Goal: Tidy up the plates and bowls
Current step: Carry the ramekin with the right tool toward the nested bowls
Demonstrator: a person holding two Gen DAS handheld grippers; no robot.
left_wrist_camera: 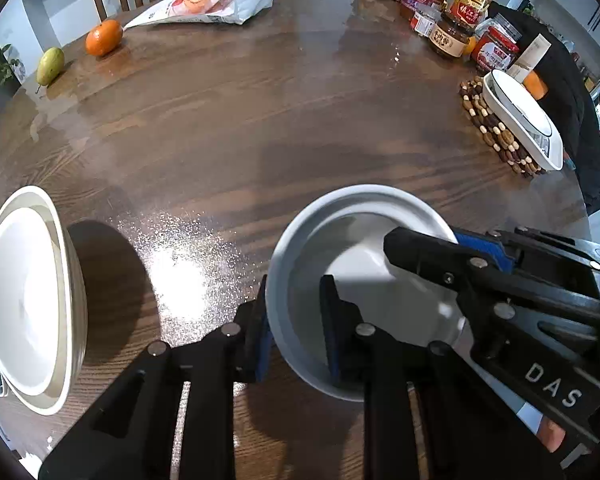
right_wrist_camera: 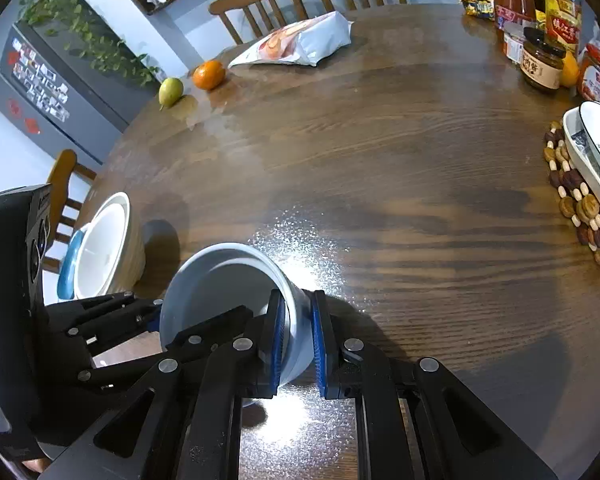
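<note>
Both grippers are on one object here: a pale grey-white, deep round ceramic bowl (left_wrist_camera: 360,280), sitting low and centre on the round dark wooden table (left_wrist_camera: 260,120). From the left wrist view, the left gripper (left_wrist_camera: 296,328) straddles the bowl's near wall at about 7 o'clock on its rim, one blue pad outside, one inside, but the gap between them looks wider than the wall. I'd call those jaws parted, not yet clamping. The right gripper (right_wrist_camera: 298,338) has the wall at roughly 3 o'clock, seen from the left camera, and in its own view the blue pads (right_wrist_camera: 278,332) sit close on either side of the wall. That reads as a grip, and the bowl appears tipped, its mouth turned toward the left.

Where's it headed? Most likely the stack of cream-white nested bowls (left_wrist_camera: 32,300) over at 9 o'clock, near the table edge, with a blue dish (right_wrist_camera: 69,264) tucked behind it. It's well apart from the held bowl.

To do this step well, I'd let one gripper carry and the other only steady. Two pinches on a glazed wall can fight each other. Level the bowl before travel, lift so its foot clears the stack's rim, then come down centred so it nests rather than catching the edge. That stack sits close to the table edge, so no sideways nudging.
</note>
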